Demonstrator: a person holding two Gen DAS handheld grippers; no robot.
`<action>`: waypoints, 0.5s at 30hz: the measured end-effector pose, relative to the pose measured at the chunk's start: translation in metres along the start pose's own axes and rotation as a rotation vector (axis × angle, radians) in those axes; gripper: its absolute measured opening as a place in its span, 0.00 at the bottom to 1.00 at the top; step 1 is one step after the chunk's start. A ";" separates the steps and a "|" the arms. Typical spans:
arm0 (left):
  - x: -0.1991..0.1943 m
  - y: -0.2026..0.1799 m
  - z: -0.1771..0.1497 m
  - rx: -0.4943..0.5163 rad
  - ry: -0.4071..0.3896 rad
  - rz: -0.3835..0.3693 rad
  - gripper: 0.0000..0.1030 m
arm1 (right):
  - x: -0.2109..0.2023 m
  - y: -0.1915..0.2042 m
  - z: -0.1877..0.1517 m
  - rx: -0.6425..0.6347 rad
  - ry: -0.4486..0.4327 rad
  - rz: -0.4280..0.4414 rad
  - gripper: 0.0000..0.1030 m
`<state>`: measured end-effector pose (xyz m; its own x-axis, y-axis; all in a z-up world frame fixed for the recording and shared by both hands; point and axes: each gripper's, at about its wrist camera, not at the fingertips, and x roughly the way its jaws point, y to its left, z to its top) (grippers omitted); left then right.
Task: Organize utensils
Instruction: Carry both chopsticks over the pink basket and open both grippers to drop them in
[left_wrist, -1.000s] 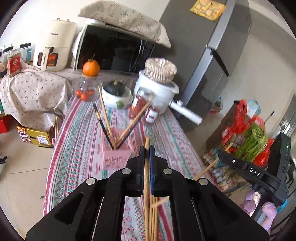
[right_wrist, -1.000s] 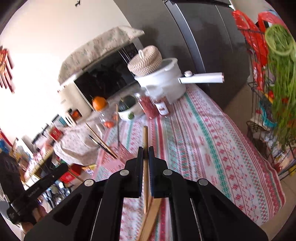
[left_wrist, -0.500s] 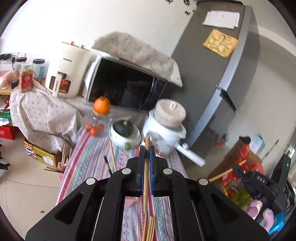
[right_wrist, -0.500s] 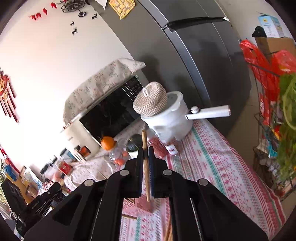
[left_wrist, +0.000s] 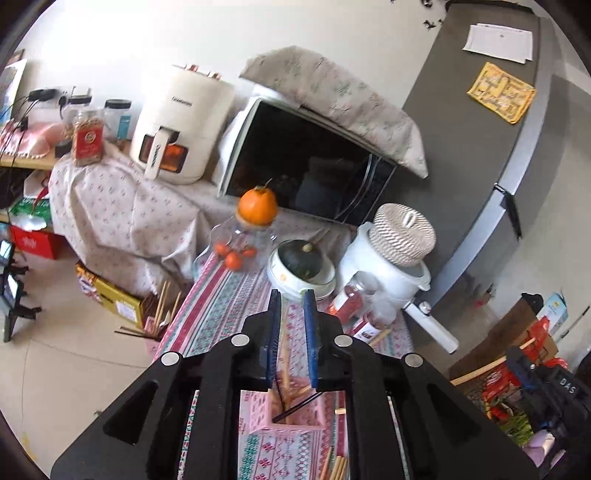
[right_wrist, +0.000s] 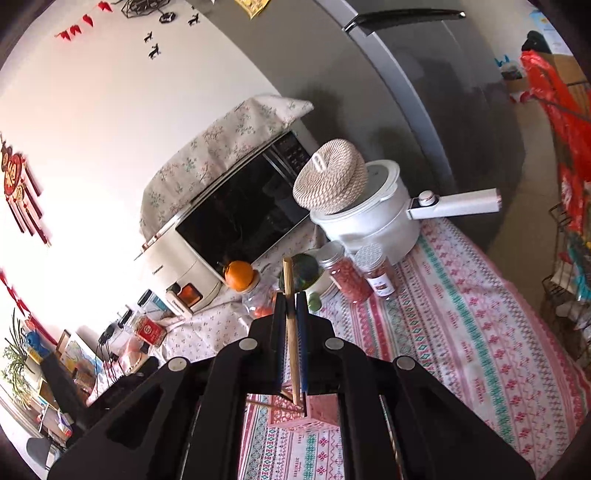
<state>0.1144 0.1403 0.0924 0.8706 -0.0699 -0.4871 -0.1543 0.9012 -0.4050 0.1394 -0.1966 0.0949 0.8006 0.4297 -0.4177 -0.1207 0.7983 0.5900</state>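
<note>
Jaws first: my left gripper (left_wrist: 292, 301) stands parted with nothing between the pads, while my right gripper (right_wrist: 291, 301) is pinched narrow on a wooden chopstick (right_wrist: 290, 295) that runs up past the fingertips and down below them.

Below the left jaws sits the pink holder (left_wrist: 291, 417), with several chopsticks (left_wrist: 286, 384) already leaning in it, one dark among the pale ones. A few loose chopsticks (left_wrist: 336, 467) lie on the patterned tablecloth (left_wrist: 218, 310), nearer to me than the holder. In the right view the same pink holder (right_wrist: 308, 408) lies just under the jaws, and the held stick's lower end points into it.

I judge that the left stick is delivered and the right one is next. The risks from here: the lower end of the held stick looks near the holder's rim, so letting go off-centre could send it sliding onto the cloth. Pushing down against the sticks already inside could tip the light holder. Beyond the jaws stand two red spice jars (right_wrist: 360, 273) and a white pot (right_wrist: 373, 221), so a wide swing when backing away could knock them.
</note>
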 end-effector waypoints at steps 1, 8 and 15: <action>-0.001 0.003 0.000 -0.008 -0.001 0.004 0.12 | 0.003 0.003 -0.002 -0.006 0.004 0.002 0.06; -0.013 0.016 0.001 -0.041 -0.010 0.004 0.18 | 0.021 0.016 -0.012 -0.023 0.015 -0.001 0.06; -0.002 0.010 -0.011 -0.013 0.039 0.001 0.18 | 0.078 0.011 -0.036 -0.032 0.095 -0.031 0.09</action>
<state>0.1064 0.1453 0.0808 0.8516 -0.0861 -0.5170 -0.1610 0.8958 -0.4143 0.1796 -0.1397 0.0441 0.7454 0.4412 -0.4998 -0.1165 0.8244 0.5539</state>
